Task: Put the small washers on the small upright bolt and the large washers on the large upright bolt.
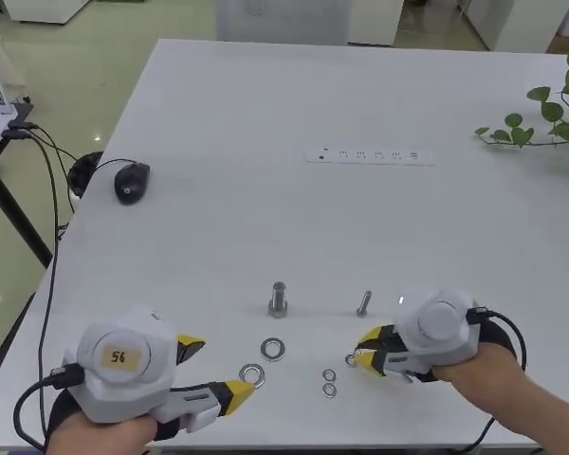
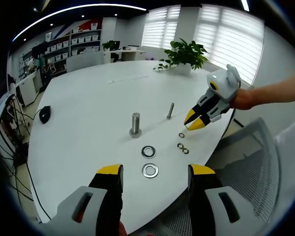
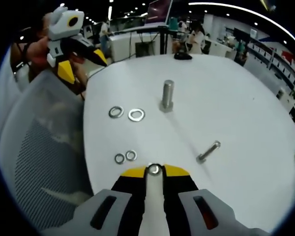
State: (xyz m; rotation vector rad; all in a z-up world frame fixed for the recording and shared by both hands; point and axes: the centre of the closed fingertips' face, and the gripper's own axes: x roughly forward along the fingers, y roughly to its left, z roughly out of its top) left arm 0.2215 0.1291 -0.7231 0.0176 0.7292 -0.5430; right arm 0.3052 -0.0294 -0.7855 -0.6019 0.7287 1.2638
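The large upright bolt (image 1: 278, 299) and the small upright bolt (image 1: 363, 303) stand near the table's front. Two large washers (image 1: 273, 349) (image 1: 252, 375) lie before the large bolt, and two small washers (image 1: 329, 383) lie to their right. My right gripper (image 1: 358, 351) is low on the table, its jaws closed around a third small washer (image 3: 153, 170) at their tips. My left gripper (image 1: 215, 370) is open, and nothing sits between its fingers. It hovers by the front edge, just short of the nearer large washer (image 2: 150, 170).
A black mouse (image 1: 131, 180) lies at the far left of the white table (image 1: 266, 142), a power strip (image 1: 370, 154) sits mid-table, and a plant (image 1: 550, 114) is at the far right. A mesh chair (image 3: 44, 147) stands below the front edge.
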